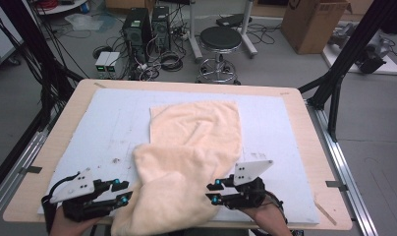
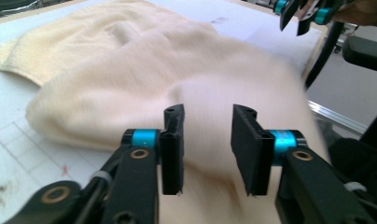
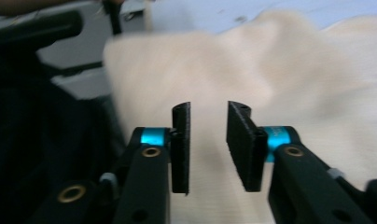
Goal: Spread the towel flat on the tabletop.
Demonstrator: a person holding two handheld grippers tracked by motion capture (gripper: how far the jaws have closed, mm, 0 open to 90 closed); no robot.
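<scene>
Cluttered workshop floor lies beyond the tabletop (image 1: 304, 128), with computer towers (image 1: 146, 27), a round stool (image 1: 220, 39) and a cardboard box (image 1: 313, 22); a pale blue mat (image 1: 103, 128) covers most of the wood; on it lies a cream towel (image 1: 194, 147), its far part flat on the mat, its near part bunched in a soft heap that hangs over the near edge between the two hands; the left tool (image 1: 122, 191) sits just beside the heap's left flank with its jaws spread and nothing between them, and in the left gripper view it (image 2: 206, 140) faces the fluffy fold; the right tool (image 1: 215, 191) is likewise spread, at the heap's right flank, holding nothing; the towel looks light, limp and plush, likely to sag and slide rather than keep shape, so a hold is best taken at a hem or corner, pinching a thin layer, not the thick mound.
</scene>
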